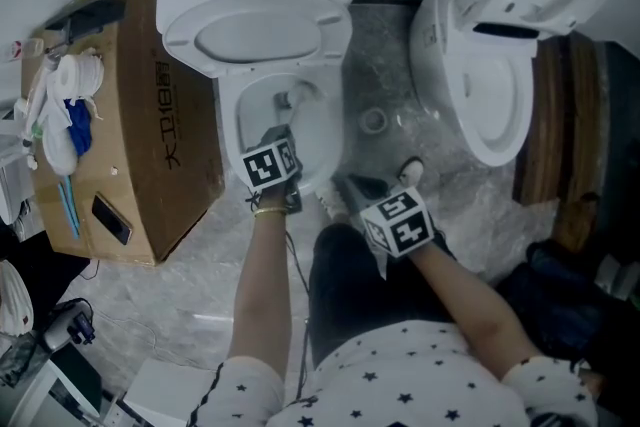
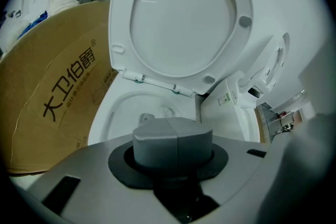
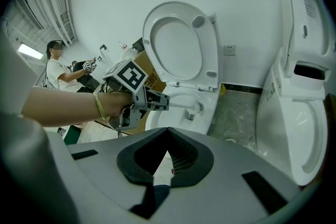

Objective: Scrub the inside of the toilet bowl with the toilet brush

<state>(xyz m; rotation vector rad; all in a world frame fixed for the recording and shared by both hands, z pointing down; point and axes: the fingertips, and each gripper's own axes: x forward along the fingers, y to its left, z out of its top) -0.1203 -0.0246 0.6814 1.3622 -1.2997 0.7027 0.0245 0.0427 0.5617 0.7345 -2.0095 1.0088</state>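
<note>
The white toilet (image 1: pixel 232 120) stands with seat and lid (image 1: pixel 255 30) raised. My left gripper (image 1: pixel 283 139) hangs over the bowl's near rim, shut on the grey end of the toilet brush handle (image 2: pixel 173 136). In the right gripper view the white brush shaft (image 3: pixel 181 105) runs from the left gripper (image 3: pixel 157 100) down into the bowl (image 3: pixel 202 97). The brush head (image 1: pixel 291 99) lies low inside the bowl by the outlet. My right gripper (image 1: pixel 355 187) is held back to the right of the toilet, over the floor, its jaws (image 3: pixel 167 160) shut with nothing in them.
A large cardboard box (image 1: pixel 140 145) stands tight against the toilet's left side, with a phone (image 1: pixel 111 218) and bottles on top. A second white toilet (image 1: pixel 490 75) stands to the right, a floor drain (image 1: pixel 373 120) between them. A person (image 3: pixel 58 68) stands far off behind.
</note>
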